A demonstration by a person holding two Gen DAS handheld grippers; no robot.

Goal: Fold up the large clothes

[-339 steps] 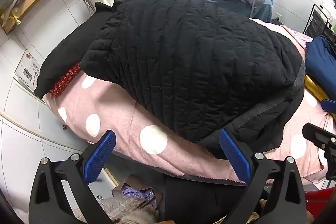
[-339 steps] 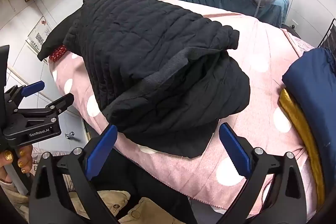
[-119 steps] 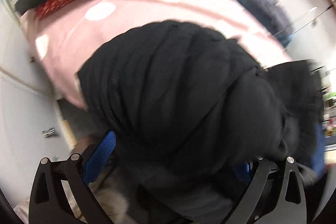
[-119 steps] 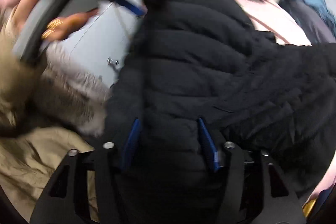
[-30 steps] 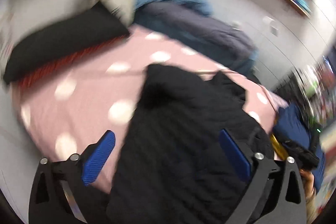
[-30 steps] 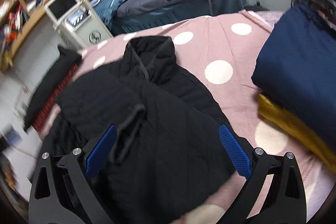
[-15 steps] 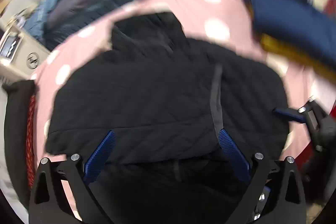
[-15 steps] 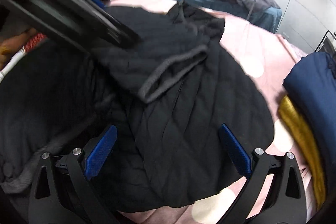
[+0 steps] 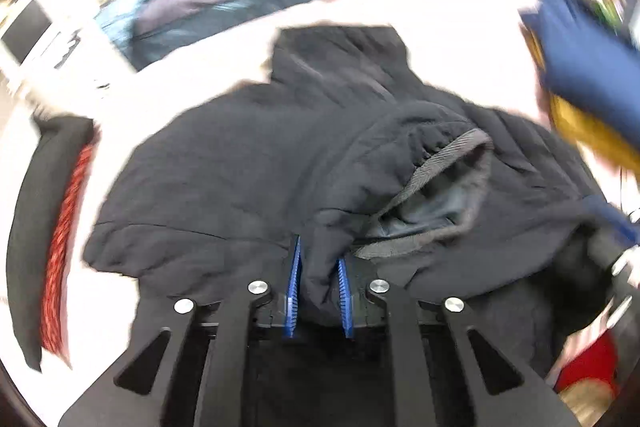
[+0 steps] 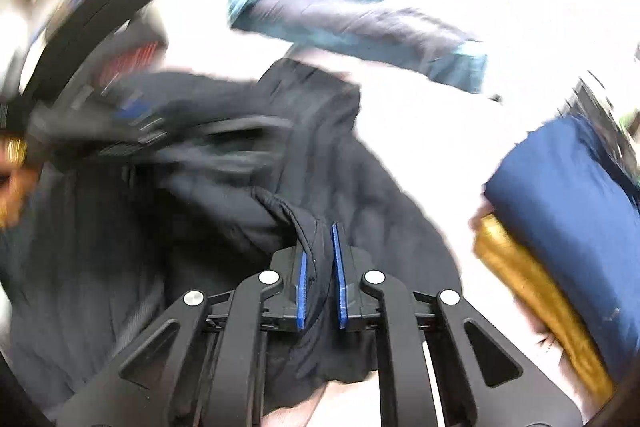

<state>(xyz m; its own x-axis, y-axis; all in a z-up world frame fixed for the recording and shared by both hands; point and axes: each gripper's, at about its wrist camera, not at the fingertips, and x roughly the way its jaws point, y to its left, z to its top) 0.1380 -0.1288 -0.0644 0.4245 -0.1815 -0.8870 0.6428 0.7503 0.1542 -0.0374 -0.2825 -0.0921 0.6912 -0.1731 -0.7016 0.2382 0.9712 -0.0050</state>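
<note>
Left tongs (image 9: pixel 318 291): narrowed onto a pinch of black fabric near the hem of the black jacket (image 9: pixel 248 163), blue pads pressing both sides; judged a grip for carrying that edge into a fold.

Right tongs (image 10: pixel 319 291): likewise drawn in on a ridge of the same jacket, apparently at a bound edge; the fabric rises between the pads.

Black jacket: spread on the pink spotted bed (image 10: pixel 420 115), collar (image 9: pixel 340 55) pointing away, one sleeve doubled over the body with its grey-trimmed cuff (image 9: pixel 448 163) gaping. Fold judged at an early stage.

Navy folded garment (image 10: pixel 568 211): stacked on a mustard one (image 10: pixel 532 291) at the bed's right side, just beside the jacket.

Black and red item (image 9: pixel 60 227): lies along the bed's left edge, apart from the jacket.

Grey and blue bedding (image 10: pixel 360 23): behind, on a second bed.

Obscured: both views are motion-blurred and overexposed, the bed washed nearly white. The jacket's near hem is cut off by the tongs. The shelving and the far device cannot be made out clearly.
</note>
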